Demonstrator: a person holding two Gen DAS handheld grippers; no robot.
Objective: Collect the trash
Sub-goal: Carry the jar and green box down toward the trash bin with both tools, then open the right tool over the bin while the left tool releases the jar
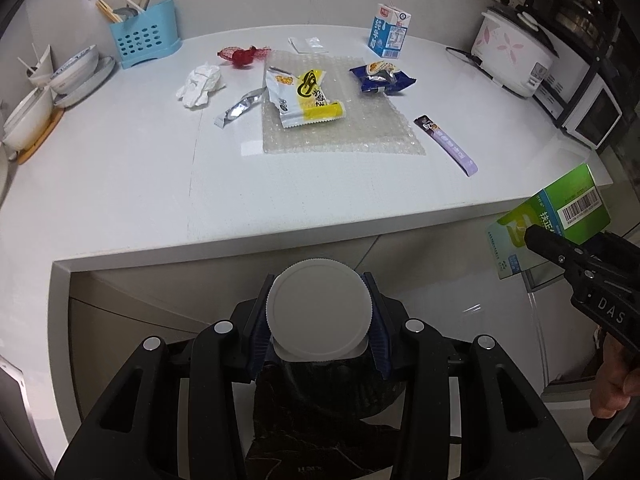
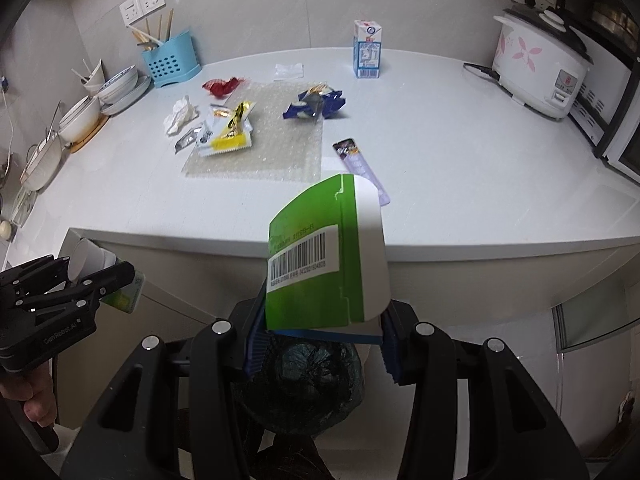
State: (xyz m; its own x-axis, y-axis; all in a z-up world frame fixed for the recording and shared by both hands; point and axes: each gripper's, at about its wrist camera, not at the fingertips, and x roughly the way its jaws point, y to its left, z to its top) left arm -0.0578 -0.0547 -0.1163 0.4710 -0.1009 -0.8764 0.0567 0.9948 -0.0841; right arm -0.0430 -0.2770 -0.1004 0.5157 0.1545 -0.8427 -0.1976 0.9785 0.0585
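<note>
Left hand-held gripper [image 1: 318, 316] up close: pads pinching a white cup [image 1: 318, 312] at opposite sides of its ribbed rim, base toward cam. Right hand-held gripper [image 2: 320, 332] pinching a green box [image 2: 320, 256] low on its body, barcode face to cam, top flap hanging open. Both sit off the tabletop [image 1: 120, 184] edge, over a dark bag-lined bin [image 2: 316, 376] right below the jaws. We judge drop-off is next.

Handling notes:
- cup: light, thin wall, prob crushes if we squeeze harder; rim is the stiff part, so current hold looks OK.
- box: light card, likely empty, walls will flex; the loose flap could snag on the bin liner.

Remaining trash, all on tabletop, well apart from us:
- bubble wrap [image 1: 360, 120] sheet, soft + slippery; pinch an edge or corner, not the middle.
- yellow wrapper [image 1: 308, 100] lying on the wrap; crinkly film, take a raised fold.
- blue wrapper [image 1: 382, 76] at the wrap's far corner, puffed up, easy pinch.
- purple sachet [image 1: 448, 144] flat, just beside the wrap; hard to get under, take an end.
- tissue [image 1: 200, 84], foil strip [image 1: 240, 108], red net [image 1: 242, 56]: soft, no issue.
- milk carton [image 1: 388, 32] upright at back; can't tell if empty, so may be heavy. Grip mid-body.
</note>
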